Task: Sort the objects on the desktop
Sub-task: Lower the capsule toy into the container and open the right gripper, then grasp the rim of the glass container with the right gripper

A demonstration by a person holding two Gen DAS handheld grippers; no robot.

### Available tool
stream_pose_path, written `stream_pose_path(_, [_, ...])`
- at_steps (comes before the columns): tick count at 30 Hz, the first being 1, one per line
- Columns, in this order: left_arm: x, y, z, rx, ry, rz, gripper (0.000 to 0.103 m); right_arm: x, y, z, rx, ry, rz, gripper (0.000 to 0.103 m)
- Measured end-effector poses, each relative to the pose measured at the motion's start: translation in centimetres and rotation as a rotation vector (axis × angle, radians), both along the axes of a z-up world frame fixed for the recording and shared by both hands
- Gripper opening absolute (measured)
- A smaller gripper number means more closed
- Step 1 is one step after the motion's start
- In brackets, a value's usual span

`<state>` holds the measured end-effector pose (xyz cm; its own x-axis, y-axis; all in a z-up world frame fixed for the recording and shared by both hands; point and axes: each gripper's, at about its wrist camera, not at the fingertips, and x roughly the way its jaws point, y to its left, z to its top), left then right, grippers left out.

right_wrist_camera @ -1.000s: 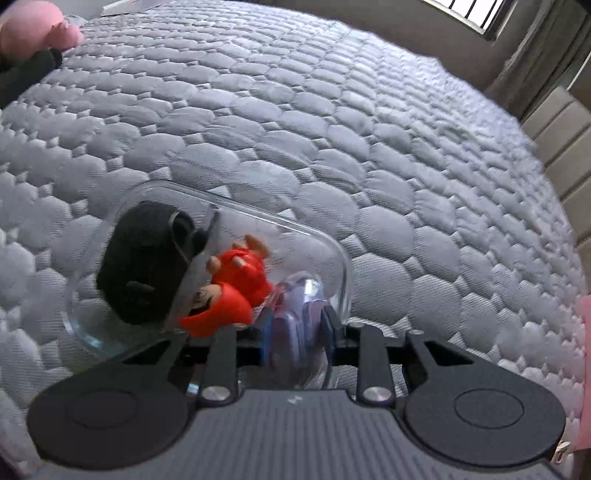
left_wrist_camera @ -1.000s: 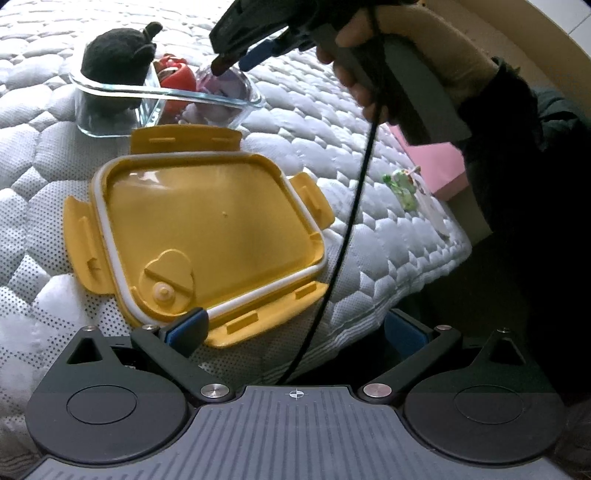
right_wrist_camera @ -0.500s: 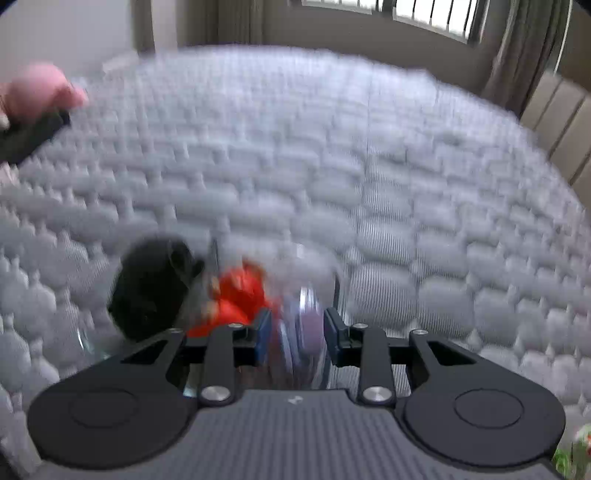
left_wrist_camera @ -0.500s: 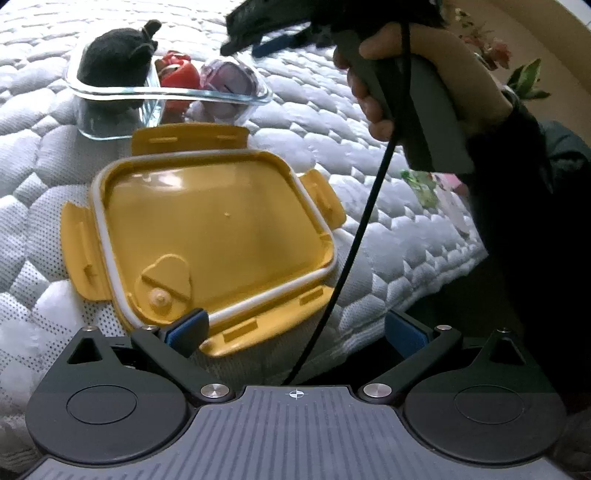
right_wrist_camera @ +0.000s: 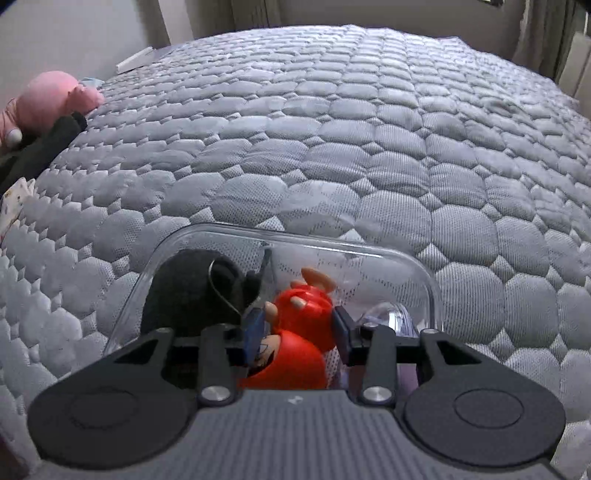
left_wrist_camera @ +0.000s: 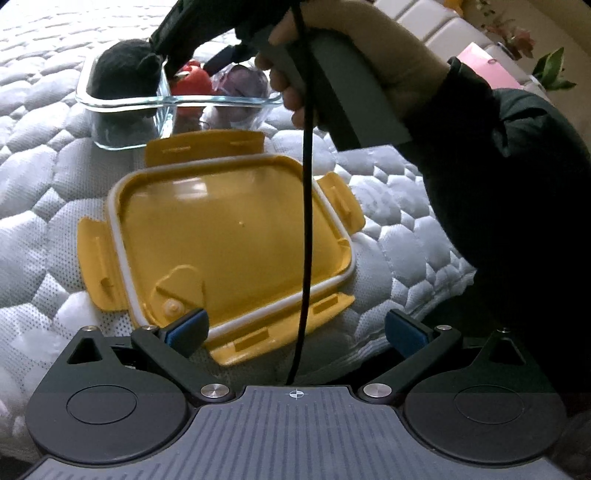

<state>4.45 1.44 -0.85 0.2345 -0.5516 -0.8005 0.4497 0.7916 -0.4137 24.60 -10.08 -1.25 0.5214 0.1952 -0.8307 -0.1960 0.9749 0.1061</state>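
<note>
The right gripper, jaws just widening, straddled the red toy inside the glass box; the left gripper gaped over the yellow lid.

A bedroom in a home: a quilted grey mattress fills the view, a pink plush toy lies at its edge, and curtains hang behind.

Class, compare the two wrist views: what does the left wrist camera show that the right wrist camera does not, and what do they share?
Only the left wrist view shows the yellow lid lying on the mattress and the person's hand. Only the right wrist view shows the pink plush toy. Both show the glass container with a black plush, red figure and purple item inside.
</note>
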Motion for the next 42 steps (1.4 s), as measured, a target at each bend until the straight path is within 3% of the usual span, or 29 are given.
stream_pose_path(4, [0.3, -0.5, 0.5, 0.028, -0.02, 0.01, 0.103, -0.6, -1.2, -0.1, 0.055, -0.005, 0.021, 0.034])
stream_pose_path(8, [0.7, -0.9, 0.8, 0.04, -0.029, 0.013, 0.103, -1.1, -3.6, 0.4, 0.186, 0.064, 0.018, 0.023])
stream_pose_path(11, [0.9, -1.3, 0.7, 0.043, -0.03, 0.004, 0.103, -1.5, -3.7, 0.8, 0.168, 0.035, 0.045, 0.022])
stream_pose_path(17, [0.7, -1.1, 0.4, 0.055, -0.045, -0.006, 0.103, -1.3, -2.6, 2.0, 0.101, -0.058, -0.006, 0.042])
stream_pose_path(20, [0.9, -0.5, 0.1, 0.04, -0.029, 0.01, 0.103, -0.5, -1.4, 1.5, 0.06, -0.034, 0.019, 0.047])
stream_pose_path(27, [1.2, 0.3, -0.5, 0.028, -0.009, 0.028, 0.103, 0.3, -0.4, -0.2, 0.032, -0.036, 0.036, 0.037])
stream_pose_path(29, [1.3, 0.4, -0.6, 0.022, -0.005, 0.032, 0.103, 0.7, -0.9, -0.3, 0.081, -0.014, 0.017, 0.033])
stream_pose_path(32, [1.4, 0.3, -0.8, 0.018, 0.001, 0.033, 0.103, 1.2, -2.8, -0.2, 0.204, 0.024, -0.026, 0.019])
stream_pose_path(37, [1.5, 0.1, -1.1, 0.017, 0.005, 0.025, 0.103, 1.3, -5.1, -0.2, 0.323, 0.068, -0.061, 0.019])
stream_pose_path(39, [1.5, 0.0, -1.1, 0.017, 0.004, 0.02, 0.103, 0.4, -5.1, 0.7, 0.292, -0.012, -0.082, 0.027])
stream_pose_path(42, [1.5, -0.1, -1.2, 0.014, 0.004, 0.014, 0.103, -1.6, -3.8, 2.8, 0.207, -0.209, -0.038, 0.03])
